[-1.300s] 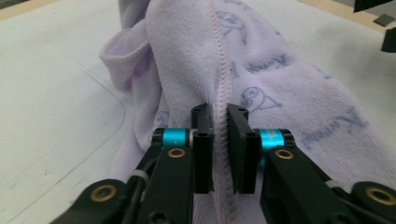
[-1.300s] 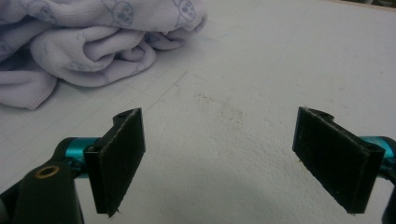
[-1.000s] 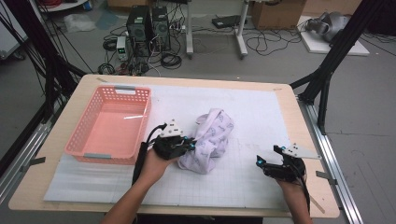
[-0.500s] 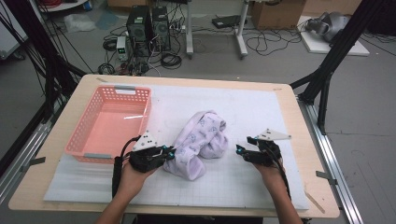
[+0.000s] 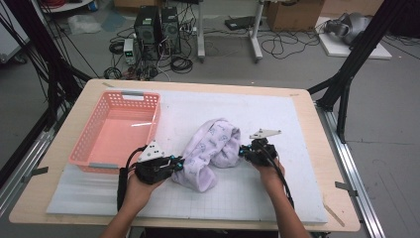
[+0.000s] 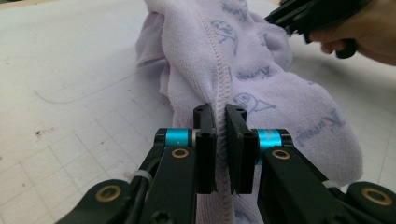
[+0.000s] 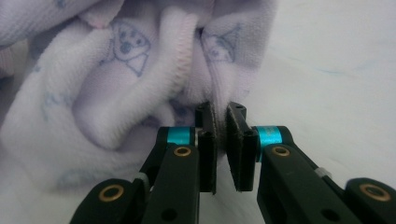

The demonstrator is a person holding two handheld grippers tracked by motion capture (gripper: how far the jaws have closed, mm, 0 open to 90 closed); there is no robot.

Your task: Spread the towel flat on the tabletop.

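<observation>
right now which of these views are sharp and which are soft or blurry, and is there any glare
High view: evenly lit, slightly soft, a pale sheen on the floor of the pink basket. Left gripper view: the left tool and the towel seam are crisp, the other hand at top right soft. Right gripper view: the right tool is sharp, the cloth's left side and the mat blur out.

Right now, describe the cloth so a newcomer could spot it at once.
On the white mat covering the wooden table, just right of the pink basket, lies a crumpled towel. It is pale lilac with small printed cartoon figures and a stitched hem, the only soft thing there, pinched between the left gripper and the right gripper.
</observation>
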